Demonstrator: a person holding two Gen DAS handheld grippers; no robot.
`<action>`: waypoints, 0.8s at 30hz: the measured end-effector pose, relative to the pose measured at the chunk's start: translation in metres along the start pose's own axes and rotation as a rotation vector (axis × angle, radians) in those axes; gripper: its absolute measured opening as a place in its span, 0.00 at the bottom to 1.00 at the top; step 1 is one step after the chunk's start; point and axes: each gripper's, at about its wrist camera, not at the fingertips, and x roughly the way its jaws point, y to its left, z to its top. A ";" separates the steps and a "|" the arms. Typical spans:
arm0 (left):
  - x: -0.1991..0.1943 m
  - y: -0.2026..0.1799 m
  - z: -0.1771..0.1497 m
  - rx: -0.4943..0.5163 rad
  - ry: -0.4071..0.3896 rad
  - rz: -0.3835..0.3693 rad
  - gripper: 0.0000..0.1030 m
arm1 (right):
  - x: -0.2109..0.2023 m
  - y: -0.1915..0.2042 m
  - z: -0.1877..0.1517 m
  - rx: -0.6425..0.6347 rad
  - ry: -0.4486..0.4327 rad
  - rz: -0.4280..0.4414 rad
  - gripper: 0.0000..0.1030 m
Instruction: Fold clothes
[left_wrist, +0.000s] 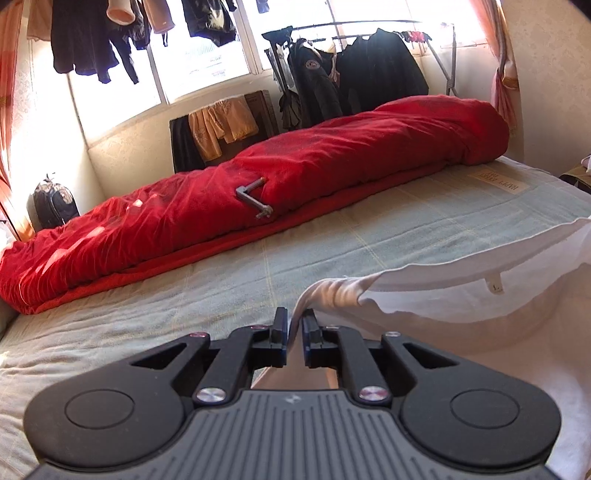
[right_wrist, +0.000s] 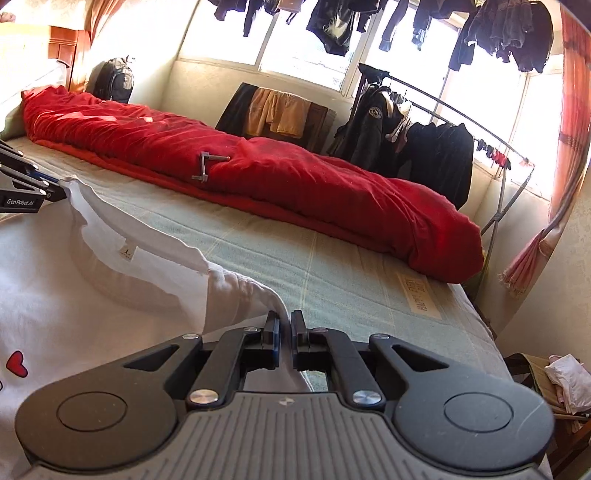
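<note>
The left gripper (left_wrist: 294, 326) has its jaws drawn nearly together on a bunched shoulder of the white T-shirt (left_wrist: 461, 295), cloth running up between the pads; the right gripper (right_wrist: 283, 326) pinches the opposite shoulder the same way, a ridge of fabric rising out of its narrow gap. Between the two grips the neckline sags open, its label showing, and the body of the shirt, with a red heart print (right_wrist: 17, 363), trails back toward the person, on the near side of the bed (left_wrist: 258, 266) from the red quilt (left_wrist: 295, 177). The quilt lies rolled along the far edge, a grey crank handle (left_wrist: 254, 199) resting on it. The step in hand looks like spreading the shirt flat. To do it well, keep both pinches firm, draw the shoulders apart until the neckline goes taut, and lower them level, well short of the quilt.
</note>
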 end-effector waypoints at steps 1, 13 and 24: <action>0.003 0.000 -0.005 0.001 0.022 -0.013 0.13 | 0.005 0.000 -0.004 0.008 0.028 0.014 0.13; -0.043 0.016 -0.051 -0.050 0.135 -0.137 0.39 | -0.056 -0.015 -0.028 0.159 0.089 0.156 0.44; -0.116 0.065 -0.126 -0.442 0.228 -0.292 0.44 | -0.170 0.013 -0.066 0.330 0.079 0.296 0.59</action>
